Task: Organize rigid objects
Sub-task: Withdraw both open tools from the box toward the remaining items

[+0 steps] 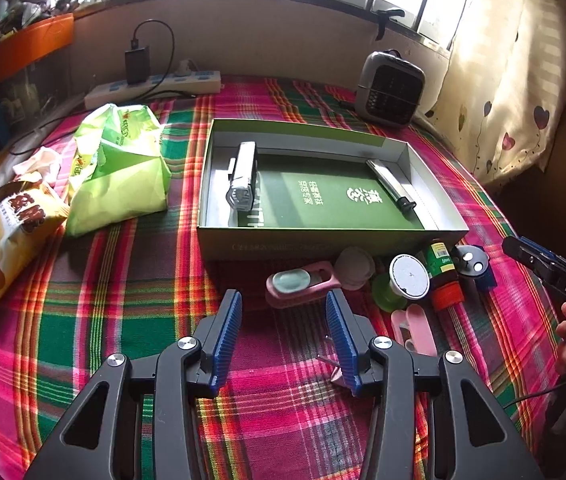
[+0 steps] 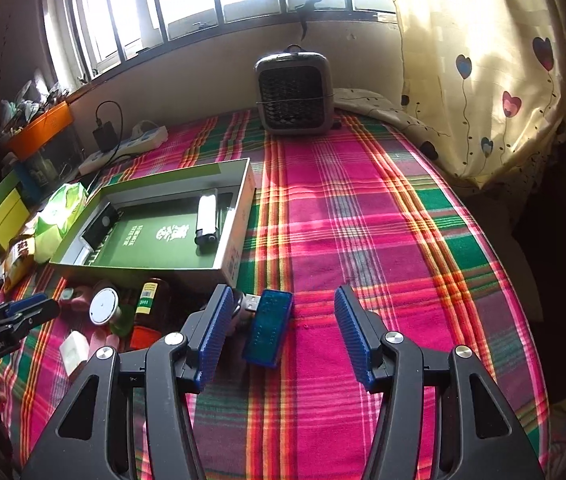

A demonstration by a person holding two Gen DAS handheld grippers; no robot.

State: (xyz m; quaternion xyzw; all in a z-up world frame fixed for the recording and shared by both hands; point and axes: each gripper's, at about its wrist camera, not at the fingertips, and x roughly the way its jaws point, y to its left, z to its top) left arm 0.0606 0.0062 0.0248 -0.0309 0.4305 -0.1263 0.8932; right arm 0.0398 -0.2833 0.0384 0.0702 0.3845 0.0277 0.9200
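A plaid cloth [image 2: 363, 208] covers the worktop. At its far edge stand a grey fan [image 2: 293, 92] and a power strip [image 1: 155, 88] with a black charger [image 1: 137, 65] plugged in. A green bag [image 1: 119, 172] and a chip bag [image 1: 11, 232] lie left; a heart-print curtain [image 2: 483, 72] hangs right.

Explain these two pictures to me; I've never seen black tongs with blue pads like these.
No robot here: a person holds a pair of tongs in each hand, each with a camera looking along its fingers. One picture is from the left tongs, the other from the right tongs. Both are open and hold nothing. On the plaid cloth lies an open green box with a lighter inside. In front of it lie small items, including a blue USB stick between the right fingers, untouched.
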